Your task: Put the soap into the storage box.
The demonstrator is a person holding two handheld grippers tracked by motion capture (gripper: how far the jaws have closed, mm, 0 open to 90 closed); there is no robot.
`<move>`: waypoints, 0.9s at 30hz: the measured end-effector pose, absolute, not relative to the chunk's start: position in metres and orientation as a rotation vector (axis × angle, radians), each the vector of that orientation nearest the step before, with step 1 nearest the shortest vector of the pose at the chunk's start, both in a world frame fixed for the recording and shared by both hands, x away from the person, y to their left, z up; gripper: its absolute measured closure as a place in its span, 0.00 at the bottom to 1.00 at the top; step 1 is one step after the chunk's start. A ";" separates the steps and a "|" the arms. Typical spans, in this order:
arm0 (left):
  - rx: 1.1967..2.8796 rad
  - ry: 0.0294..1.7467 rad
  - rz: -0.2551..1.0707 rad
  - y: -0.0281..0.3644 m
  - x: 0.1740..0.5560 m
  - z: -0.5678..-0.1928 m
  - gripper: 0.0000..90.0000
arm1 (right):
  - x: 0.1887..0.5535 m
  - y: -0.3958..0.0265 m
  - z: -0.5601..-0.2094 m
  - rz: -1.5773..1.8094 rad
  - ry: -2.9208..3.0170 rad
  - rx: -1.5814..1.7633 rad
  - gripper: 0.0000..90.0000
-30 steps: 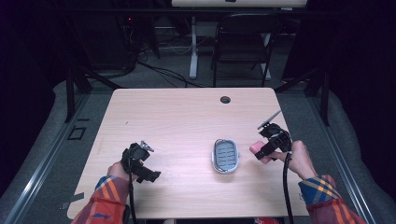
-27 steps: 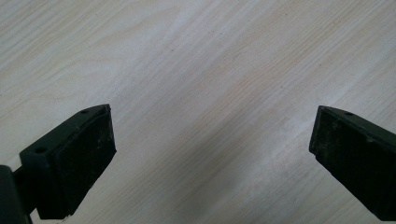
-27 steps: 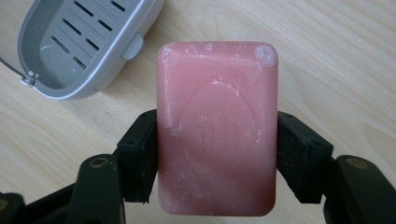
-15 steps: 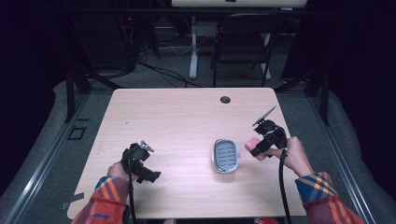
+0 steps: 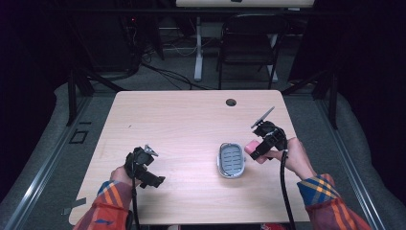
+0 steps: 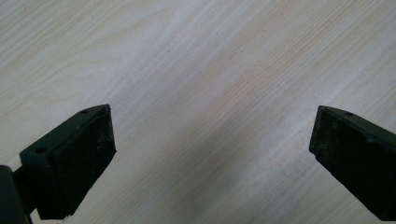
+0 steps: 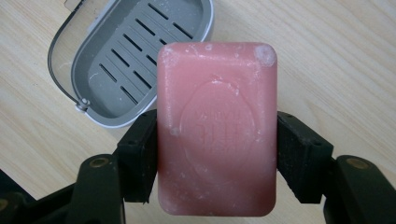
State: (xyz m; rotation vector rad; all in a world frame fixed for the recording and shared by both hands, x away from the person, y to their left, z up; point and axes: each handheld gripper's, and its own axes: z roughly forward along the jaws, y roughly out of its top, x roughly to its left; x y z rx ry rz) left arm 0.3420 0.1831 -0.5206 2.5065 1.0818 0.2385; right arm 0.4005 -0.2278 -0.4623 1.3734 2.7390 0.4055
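Observation:
A pink bar of soap (image 7: 217, 126) sits between the pads of my right gripper (image 7: 217, 161), which is shut on its two long sides. In the high view the soap (image 5: 252, 149) hangs just right of a grey slotted soap dish (image 5: 231, 160), and my right gripper (image 5: 257, 149) is held above the table. The dish (image 7: 135, 60) lies empty beyond the soap, at the upper left of the right gripper view. My left gripper (image 5: 152, 181) rests near the table's front left, its jaws wide apart over bare wood (image 6: 210, 93) with nothing between them.
The light wooden table (image 5: 182, 120) has a round cable hole (image 5: 231, 102) near its far edge. A dark chair (image 5: 249, 52) and desk legs stand behind the table. Cables trail from both grippers toward the front edge.
My right gripper has carried the pink soap leftward, from the table's right side to right beside the soap dish. The left gripper has stayed where it was.

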 end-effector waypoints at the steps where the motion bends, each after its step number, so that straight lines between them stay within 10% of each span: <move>1: 2.509 1.081 0.235 0.183 0.342 -0.521 0.00 | 0.402 -0.224 -0.463 0.380 2.757 1.363 0.41; 27: 2.517 1.073 0.228 0.182 0.342 -0.522 0.00 | 0.417 -0.183 -0.481 0.290 2.788 1.334 0.41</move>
